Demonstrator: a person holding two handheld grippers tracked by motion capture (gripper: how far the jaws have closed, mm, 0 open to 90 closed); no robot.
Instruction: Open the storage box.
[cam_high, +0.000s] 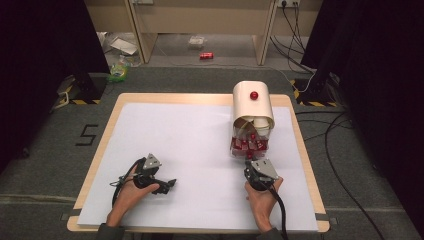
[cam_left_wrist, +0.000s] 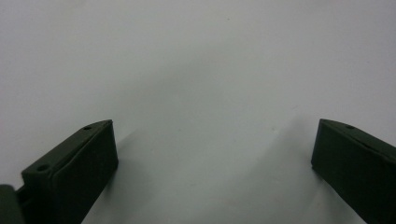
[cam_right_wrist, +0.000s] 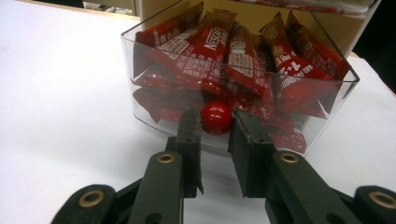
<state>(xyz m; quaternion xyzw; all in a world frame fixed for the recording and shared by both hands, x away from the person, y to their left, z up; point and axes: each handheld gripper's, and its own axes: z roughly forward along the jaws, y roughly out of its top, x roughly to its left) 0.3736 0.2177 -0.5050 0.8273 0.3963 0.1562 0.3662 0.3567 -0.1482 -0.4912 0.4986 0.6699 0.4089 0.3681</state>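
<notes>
Clamped between my right gripper's (cam_right_wrist: 216, 122) jaws is the red knob (cam_right_wrist: 216, 117) on the front of a clear drawer (cam_right_wrist: 336, 100), which is pulled out from a cream dispenser (cam_high: 252, 102) at the table's (cam_high: 165, 99) far right. Inside the drawer I see red sachets (cam_right_wrist: 210, 56) packed upright, reading "NESCAFE" and "1+2". Well apart to the left, my left gripper (cam_left_wrist: 212, 163) rests low over the white sheet (cam_left_wrist: 196, 70), its jaws spread wide with nothing between them.
</notes>
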